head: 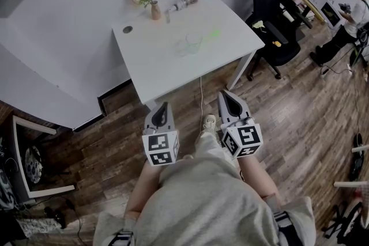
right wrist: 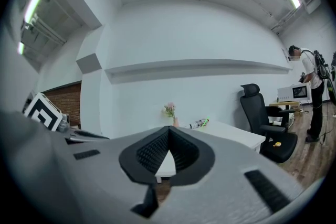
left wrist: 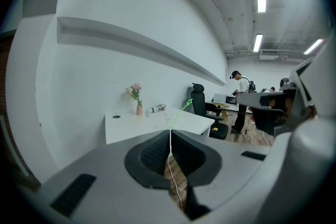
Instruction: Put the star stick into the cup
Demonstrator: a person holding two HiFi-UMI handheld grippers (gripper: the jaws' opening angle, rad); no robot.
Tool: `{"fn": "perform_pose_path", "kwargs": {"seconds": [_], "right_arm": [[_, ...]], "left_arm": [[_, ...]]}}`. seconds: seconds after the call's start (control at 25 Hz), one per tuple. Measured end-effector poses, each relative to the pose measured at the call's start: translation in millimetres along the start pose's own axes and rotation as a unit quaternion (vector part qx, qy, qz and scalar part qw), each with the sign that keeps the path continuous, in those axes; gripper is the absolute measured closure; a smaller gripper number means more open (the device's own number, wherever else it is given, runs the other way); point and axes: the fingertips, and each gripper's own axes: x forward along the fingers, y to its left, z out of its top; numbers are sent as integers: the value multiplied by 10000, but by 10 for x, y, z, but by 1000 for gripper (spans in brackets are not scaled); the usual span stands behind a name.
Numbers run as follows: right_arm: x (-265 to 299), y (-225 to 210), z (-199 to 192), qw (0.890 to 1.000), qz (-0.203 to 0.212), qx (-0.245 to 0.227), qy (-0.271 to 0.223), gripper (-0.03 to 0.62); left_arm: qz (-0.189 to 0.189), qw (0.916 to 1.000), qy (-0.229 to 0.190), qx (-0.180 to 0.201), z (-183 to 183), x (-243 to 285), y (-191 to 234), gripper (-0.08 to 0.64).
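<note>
Standing on the wooden floor [head: 300, 118], the person holds both grippers low and close to the body, marker cubes toward the camera, jaws aimed at 12 o'clock.

Left gripper [head: 163, 105]: fingers together, pads meeting at the tip, nothing between them. Right gripper [head: 226, 93]: same state, fingers closed on each other, empty. The two are level and side by side, with a shoe [head: 209, 122] between them. A thin white cable [head: 201, 95] runs along the floor from there to the table's near edge.

White table [head: 167, 66] at 12 o'clock, clear of both grippers. Clear cup [head: 193, 43] near the tabletop's middle. Green star stick [head: 211, 35] at the cup's 2 o'clock side; the left gripper view shows it slanting upward with the star end raised. Whether its lower end sits inside the cup cannot be resolved.

Far edge of table: flower vase [head: 154, 8] at 11 o'clock, bottle [head: 184, 2] lying on its side just right of it.

Black office chair [head: 271, 3] at 2 o'clock beyond the table's corner; another person [head: 351, 14] stands further off.
</note>
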Motion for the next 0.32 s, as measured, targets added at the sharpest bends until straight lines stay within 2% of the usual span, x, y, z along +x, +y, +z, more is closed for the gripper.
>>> {"fn": "perform_pose_path", "kwargs": {"seconds": [0.32], "right_arm": [[49,-26,-3,10000,50,17,6,595]], "left_arm": [[-5,10000,41,7,-11,53,7,551]]}}
